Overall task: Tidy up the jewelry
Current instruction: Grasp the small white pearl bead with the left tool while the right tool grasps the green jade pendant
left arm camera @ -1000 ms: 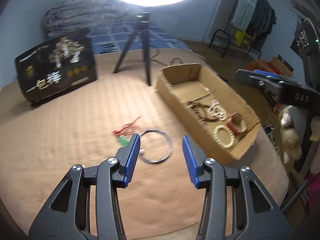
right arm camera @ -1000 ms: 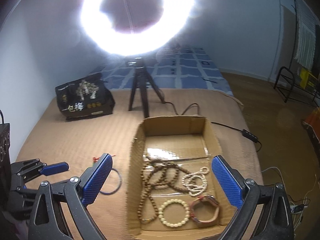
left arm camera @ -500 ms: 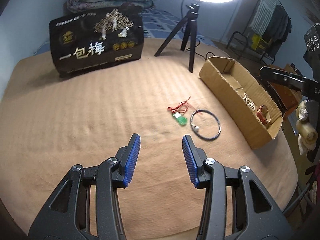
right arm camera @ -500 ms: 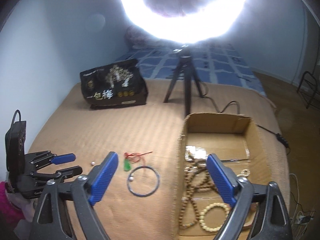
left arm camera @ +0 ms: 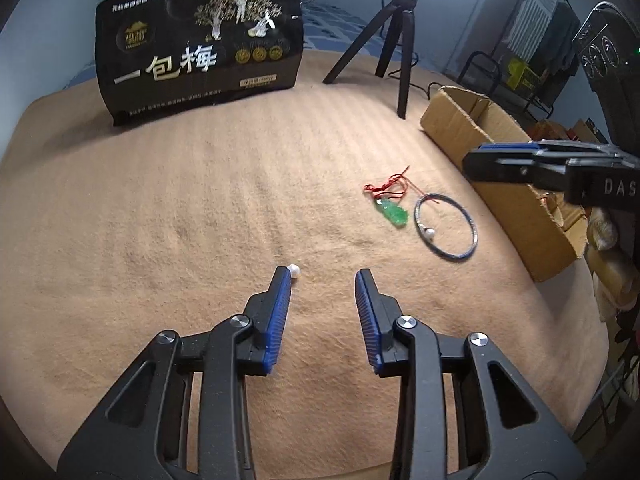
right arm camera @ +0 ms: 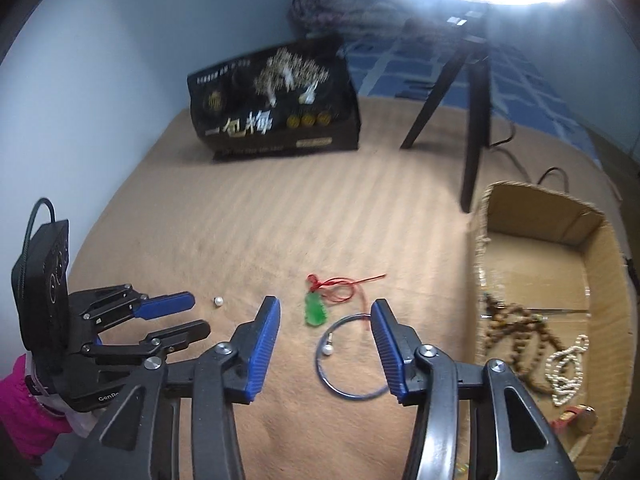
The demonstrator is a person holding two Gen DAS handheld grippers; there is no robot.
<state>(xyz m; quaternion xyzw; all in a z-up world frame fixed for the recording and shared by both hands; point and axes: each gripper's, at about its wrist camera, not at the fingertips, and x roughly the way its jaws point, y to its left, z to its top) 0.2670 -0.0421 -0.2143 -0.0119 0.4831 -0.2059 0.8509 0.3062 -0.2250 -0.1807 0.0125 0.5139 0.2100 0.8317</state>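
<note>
- The left gripper (left arm camera: 323, 274) is held low over the tan ribbed blanket (left arm camera: 180, 208), its blue-padded fingers (left arm camera: 280, 312) spread apart with nothing between them.
- A small loose white pearl bead (left arm camera: 294, 270) lies on the blanket just at the tip of the left-hand finger, slightly outside the centre of the gap; it is round, so no long axis applies.
- The right gripper (right arm camera: 325, 312) is likewise spread apart and empty, hovering above the thin dark-blue wire bangle with a pearl (right arm camera: 352, 356) and the green carved pendant on a red cord (right arm camera: 315, 309).
- The bead (right arm camera: 218, 301) is seen well to the left of the right gripper, and just ahead of the left gripper (right arm camera: 196, 314); the left gripper is judged the nearer.
- A small leftward shift is judged necessary to centre the bead before closing.
- The open brown cardboard box (right arm camera: 540, 216), holding beaded bracelets, stands to the right of the loose pieces.
</note>
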